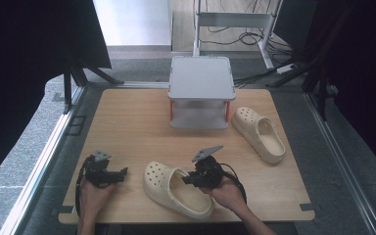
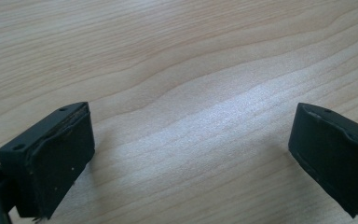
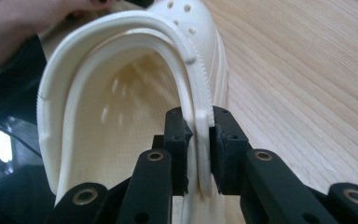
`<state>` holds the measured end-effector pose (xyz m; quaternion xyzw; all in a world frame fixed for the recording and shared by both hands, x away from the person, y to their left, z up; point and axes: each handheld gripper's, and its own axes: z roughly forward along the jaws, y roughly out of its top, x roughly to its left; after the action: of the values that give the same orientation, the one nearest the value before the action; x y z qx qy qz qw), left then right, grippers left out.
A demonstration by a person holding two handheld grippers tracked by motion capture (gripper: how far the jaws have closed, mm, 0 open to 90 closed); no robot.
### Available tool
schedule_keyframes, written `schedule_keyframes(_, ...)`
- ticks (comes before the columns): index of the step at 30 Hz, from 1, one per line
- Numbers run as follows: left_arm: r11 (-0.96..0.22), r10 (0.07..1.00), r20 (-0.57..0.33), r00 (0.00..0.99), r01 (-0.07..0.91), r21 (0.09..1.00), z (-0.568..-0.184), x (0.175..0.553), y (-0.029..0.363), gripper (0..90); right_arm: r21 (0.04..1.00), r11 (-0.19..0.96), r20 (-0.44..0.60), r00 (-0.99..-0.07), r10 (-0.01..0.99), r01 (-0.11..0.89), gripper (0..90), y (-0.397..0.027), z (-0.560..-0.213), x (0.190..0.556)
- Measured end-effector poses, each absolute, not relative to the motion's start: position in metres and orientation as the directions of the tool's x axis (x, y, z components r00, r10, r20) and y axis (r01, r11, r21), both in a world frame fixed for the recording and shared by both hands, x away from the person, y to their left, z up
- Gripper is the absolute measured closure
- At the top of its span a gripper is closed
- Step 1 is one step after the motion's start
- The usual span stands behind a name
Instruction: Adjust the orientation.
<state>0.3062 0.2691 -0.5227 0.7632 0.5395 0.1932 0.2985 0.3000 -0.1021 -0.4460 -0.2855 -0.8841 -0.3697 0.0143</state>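
A cream clog lies on the wooden table near its front edge, toe to the left. My right gripper is shut on the clog's side wall. In the right gripper view the two black jaws pinch the rim of the clog, one pad inside and one outside. My left gripper rests left of the clog and apart from it. Its jaws stand wide open over bare wood, with nothing between them. A second cream clog lies at the right of the table.
A grey two-tier shelf with red posts stands at the back middle of the table. Dark curtains hang on both sides. Metal rails run along the table's left and right. The person's other hand shows beyond the clog.
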Motion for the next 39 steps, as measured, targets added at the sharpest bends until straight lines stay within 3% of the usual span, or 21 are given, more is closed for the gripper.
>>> schedule_keyframes(5,-0.251,0.935,-0.025,0.354,0.709,0.659,-0.523,0.307,0.266,0.4,0.628,0.615,0.151,-0.85,0.505,0.477,77.9,-0.105,-0.453,0.301)
schedule_keyframes(11,-0.25,0.933,-0.034,0.359,0.711,0.658,-0.523,0.307,0.266,0.6,0.634,0.625,0.145,-0.864,0.482,0.455,75.9,-0.106,-0.454,0.302)
schedule_keyframes(19,-0.255,0.932,-0.03,0.362,0.712,0.654,-0.523,0.308,0.267,0.4,0.663,0.612,0.141,-0.874,0.465,0.432,45.0,-0.121,-0.439,0.305)
schedule_keyframes(25,-0.256,0.932,-0.03,0.361,0.713,0.653,-0.523,0.308,0.267,0.2,0.66,0.619,0.116,-0.871,0.478,0.427,31.9,-0.137,-0.43,0.31)
schedule_keyframes(30,-0.256,0.932,-0.03,0.362,0.713,0.653,-0.523,0.308,0.267,0.2,0.652,0.632,0.061,-0.859,0.508,0.42,15.0,-0.149,-0.429,0.316)
schedule_keyframes(33,-0.255,0.932,-0.031,0.362,0.713,0.653,-0.523,0.308,0.267,0.2,0.659,0.613,0.061,-0.843,0.534,0.436,11.7,-0.158,-0.429,0.323)
schedule_keyframes(37,-0.255,0.932,-0.031,0.362,0.713,0.653,-0.523,0.308,0.267,0.2,0.664,0.59,0.064,-0.82,0.568,0.46,0.0,-0.172,-0.431,0.334)
schedule_keyframes(39,-0.255,0.932,-0.031,0.362,0.713,0.653,-0.523,0.308,0.267,0.2,0.669,0.576,0.078,-0.814,0.575,0.471,0.0,-0.179,-0.432,0.339)
